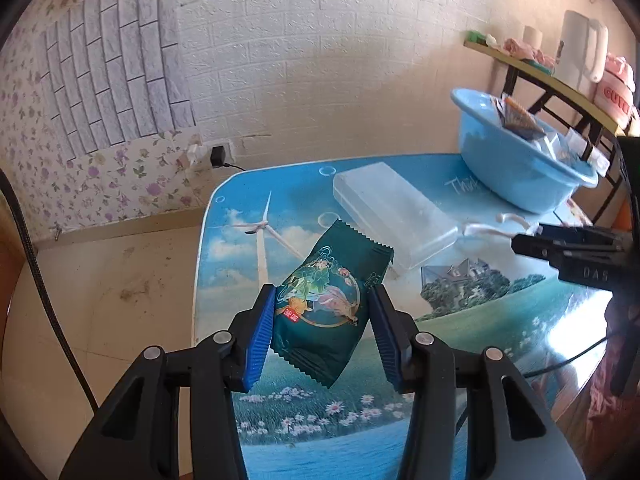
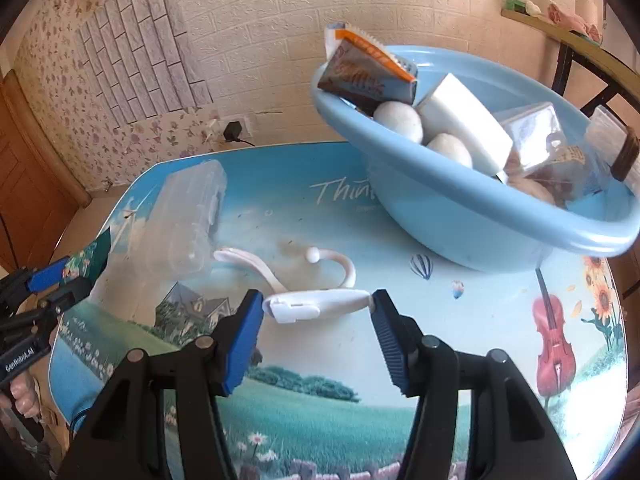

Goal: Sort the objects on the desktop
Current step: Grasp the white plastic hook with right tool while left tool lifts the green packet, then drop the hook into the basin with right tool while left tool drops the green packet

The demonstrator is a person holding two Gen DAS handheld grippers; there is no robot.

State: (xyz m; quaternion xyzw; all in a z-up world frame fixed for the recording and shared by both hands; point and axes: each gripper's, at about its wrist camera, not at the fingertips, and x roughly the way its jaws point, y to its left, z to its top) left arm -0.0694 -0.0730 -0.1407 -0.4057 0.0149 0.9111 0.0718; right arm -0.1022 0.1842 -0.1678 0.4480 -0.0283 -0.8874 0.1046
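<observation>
Two claws in view. Left claw [image 1: 322, 308] clamped on one dark green foil snack packet with a floral print [image 1: 328, 304], lifted off the surface, tilted. Right claw [image 2: 316, 312] spread wide, low over the surface, blue pads either side of one white plastic hook-shaped holder with a curved arm and ball tip [image 2: 316, 300]; pads just beside it, contact not clear.

One clear rectangular plastic box with lid [image 1: 394, 218] lies flat past the packet, looks empty. One light blue plastic basin [image 2: 460, 216] at the far right of the surface, holding two white balls [image 2: 400, 122], one white block [image 2: 464, 128], one orange-and-brown snack pack [image 2: 366, 74] leaning over the rim, plus several clear-wrapped items, count unclear.

Scenery-printed surface [image 2: 328, 412] is bare toward the near edge; rounded corner at the far left, floor beyond.
</observation>
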